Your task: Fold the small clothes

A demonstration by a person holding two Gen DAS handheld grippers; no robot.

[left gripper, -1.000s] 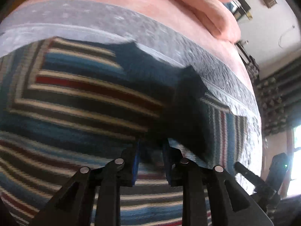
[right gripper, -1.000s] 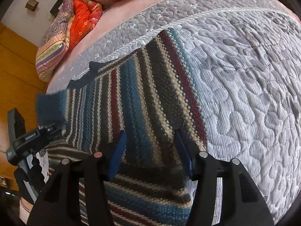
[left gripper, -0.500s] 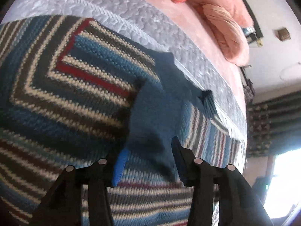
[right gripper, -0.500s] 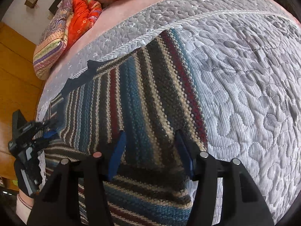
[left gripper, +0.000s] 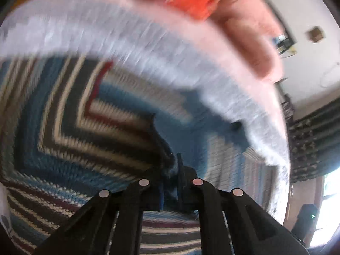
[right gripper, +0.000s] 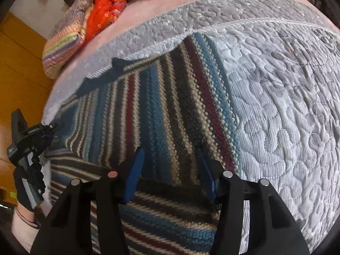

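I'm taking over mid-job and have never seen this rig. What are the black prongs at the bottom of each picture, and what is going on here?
No robot here: a person holds a two-finger gripper in each hand, each with a camera looking along its fingers. The prongs are those fingers. In the blurred left wrist view, the left gripper has its jaws nearly closed on a dark blue part of the striped knitted sweater. In the right wrist view, the right gripper hovers over the sweater with jaws wide apart, holding nothing. The sweater lies on a grey quilted bedcover; pillows sit beyond.
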